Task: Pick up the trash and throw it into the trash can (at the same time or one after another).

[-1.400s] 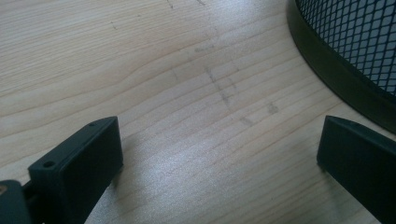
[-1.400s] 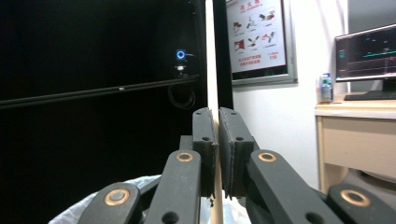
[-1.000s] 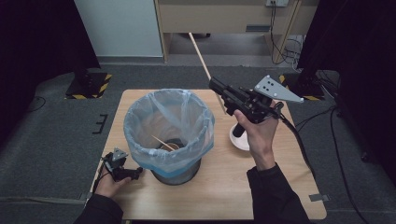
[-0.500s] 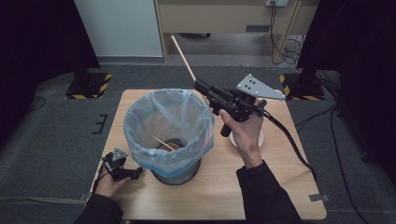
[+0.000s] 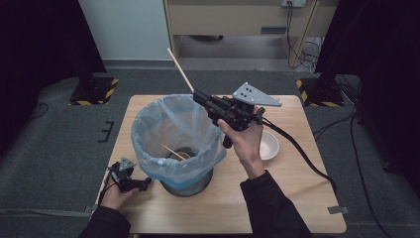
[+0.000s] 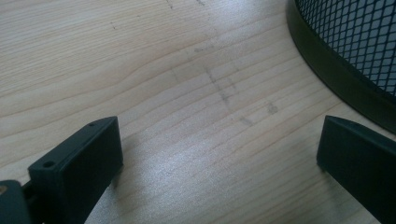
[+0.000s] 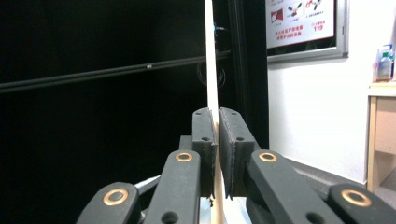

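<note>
A long pale wooden stick [image 5: 181,72] juts up and to the left from my right gripper [image 5: 196,94], which is shut on its lower part, above the right rim of the bin [image 5: 148,116]. In the right gripper view the stick [image 7: 210,56] stands upright between the pads of the right gripper [image 7: 218,116]. The bin is black mesh lined with a light blue bag, and another stick [image 5: 171,151] lies inside it. My left gripper [image 5: 144,184] rests on the table at the bin's lower left. The left gripper [image 6: 219,149] is open over bare wood beside the mesh bin base [image 6: 336,70].
A small white bowl [image 5: 270,146] sits on the wooden table [image 5: 297,198] just right of my right hand. The right gripper's cable trails off the table's right side. Dark floor surrounds the table, and a desk stands behind it.
My right gripper has carried the stick leftward and slightly down, from beside the bowl to over the bin's right rim. The left gripper has stayed put.
</note>
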The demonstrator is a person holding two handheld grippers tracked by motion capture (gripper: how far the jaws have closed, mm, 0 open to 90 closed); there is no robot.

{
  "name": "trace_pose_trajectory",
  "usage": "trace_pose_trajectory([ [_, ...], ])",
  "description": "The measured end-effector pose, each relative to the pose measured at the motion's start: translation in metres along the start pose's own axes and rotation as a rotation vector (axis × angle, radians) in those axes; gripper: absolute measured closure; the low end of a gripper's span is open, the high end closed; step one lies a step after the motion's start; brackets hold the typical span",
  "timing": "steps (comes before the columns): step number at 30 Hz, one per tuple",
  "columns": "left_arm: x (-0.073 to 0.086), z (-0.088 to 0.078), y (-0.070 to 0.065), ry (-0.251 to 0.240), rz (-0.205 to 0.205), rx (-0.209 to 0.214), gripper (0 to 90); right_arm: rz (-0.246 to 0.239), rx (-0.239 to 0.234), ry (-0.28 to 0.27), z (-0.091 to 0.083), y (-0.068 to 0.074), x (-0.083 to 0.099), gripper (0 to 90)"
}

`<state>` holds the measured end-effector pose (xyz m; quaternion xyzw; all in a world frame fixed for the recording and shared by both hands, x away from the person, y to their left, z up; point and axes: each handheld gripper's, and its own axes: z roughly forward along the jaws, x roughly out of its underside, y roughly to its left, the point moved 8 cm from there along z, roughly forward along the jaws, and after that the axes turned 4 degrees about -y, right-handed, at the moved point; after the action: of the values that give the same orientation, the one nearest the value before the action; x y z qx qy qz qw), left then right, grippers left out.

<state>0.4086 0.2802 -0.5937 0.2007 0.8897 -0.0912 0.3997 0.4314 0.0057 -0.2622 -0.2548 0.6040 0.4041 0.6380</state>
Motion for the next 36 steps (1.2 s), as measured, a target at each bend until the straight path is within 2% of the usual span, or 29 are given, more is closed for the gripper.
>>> trace_pose_trajectory([
  [2, 0.0, 0.0, 0.0, 0.0, 0.0, 0.0, 0.0, 0.012, -0.016, 0.02, 0.003, 0.001, 0.005, 77.4],
  [6, 0.0, 0.0, 0.0, 0.0, 0.0, 0.0, 0.0, -0.024, -0.02, 0.036, 0.001, 0.002, 0.007, 73.7],
  [12, 0.0, 0.0, 0.0, 0.0, 0.0, 0.0, 0.0, -0.064, 0.023, 0.029, -0.012, -0.006, -0.008, 68.9],
  [14, 0.0, 0.0, 0.0, 0.0, 0.0, 0.0, 0.0, -0.055, 0.034, 0.012, -0.017, -0.01, -0.014, 67.0],
  [18, 0.0, 0.0, 0.0, 0.0, 0.0, 0.0, 0.0, -0.046, 0.089, 0.0, -0.034, -0.029, -0.019, 64.0],
  [23, 0.0, 0.0, 0.0, 0.0, 0.0, 0.0, 0.0, -0.047, 0.16, 0.003, -0.057, -0.054, -0.012, 62.0],
  [31, 0.0, 0.0, 0.0, 0.0, 0.0, 0.0, 0.0, -0.024, 0.255, 0.054, -0.095, -0.093, 0.014, 57.9],
  [36, 0.0, 0.0, 0.0, 0.0, 0.0, 0.0, 0.0, -0.001, 0.315, 0.097, -0.116, -0.119, 0.041, 54.6],
])
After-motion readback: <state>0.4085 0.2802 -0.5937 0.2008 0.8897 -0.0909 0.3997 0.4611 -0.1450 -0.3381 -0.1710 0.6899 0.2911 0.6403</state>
